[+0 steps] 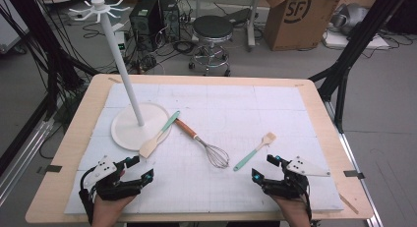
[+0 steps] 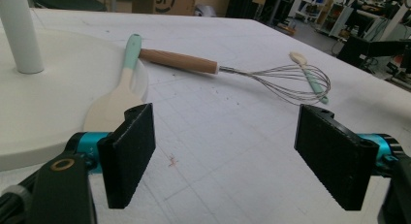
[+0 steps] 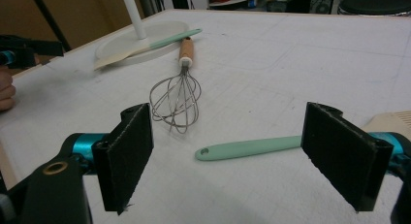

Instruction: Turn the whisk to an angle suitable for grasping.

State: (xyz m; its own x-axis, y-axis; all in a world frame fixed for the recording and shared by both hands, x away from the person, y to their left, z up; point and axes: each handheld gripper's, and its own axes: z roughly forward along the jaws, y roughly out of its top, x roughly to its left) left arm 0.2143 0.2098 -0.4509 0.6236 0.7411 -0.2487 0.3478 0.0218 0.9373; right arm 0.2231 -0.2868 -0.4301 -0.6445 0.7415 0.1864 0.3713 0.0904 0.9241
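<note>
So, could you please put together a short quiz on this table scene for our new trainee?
1. True or false: the left tongs hold the wire whisk with the wooden handle.
2. Which utensil lies partly on the round white base of the hanging stand?
A. the whisk
B. the cream spatula with the mint-green handle
C. the small mint-handled brush
3. Fill in: the right tongs have their jaws ____.

Key: 1 false; 2 B; 3 open.

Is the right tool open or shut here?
Open: the right tool has its jaws spread wide with nothing between them, above the mint-handled spatula.
</note>
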